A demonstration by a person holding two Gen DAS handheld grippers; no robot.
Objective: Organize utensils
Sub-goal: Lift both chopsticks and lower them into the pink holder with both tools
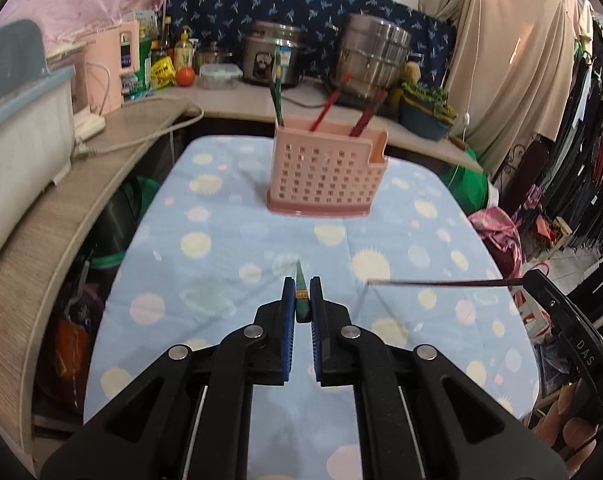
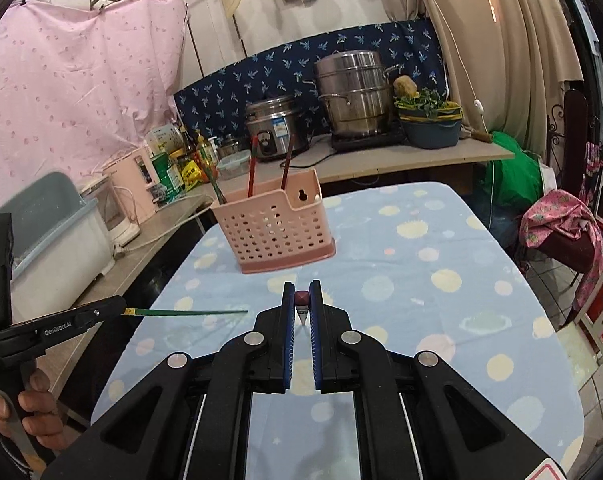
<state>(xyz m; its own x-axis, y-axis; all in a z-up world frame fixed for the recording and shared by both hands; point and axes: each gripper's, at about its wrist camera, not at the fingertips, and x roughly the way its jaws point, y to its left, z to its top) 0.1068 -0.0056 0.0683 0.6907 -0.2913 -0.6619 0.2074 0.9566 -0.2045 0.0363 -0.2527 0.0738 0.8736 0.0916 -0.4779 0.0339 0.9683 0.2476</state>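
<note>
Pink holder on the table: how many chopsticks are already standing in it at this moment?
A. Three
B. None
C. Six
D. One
A. Three sticks rise out of the pink holder: a green chopstick at its left and two red chopsticks beside it, seen the same way in the right wrist view.

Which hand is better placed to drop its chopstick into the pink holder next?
Probably left: the left gripper with its green chopstick faces the pink utensil holder head-on, while the right gripper with its red chopstick sees it off-centre.
</note>
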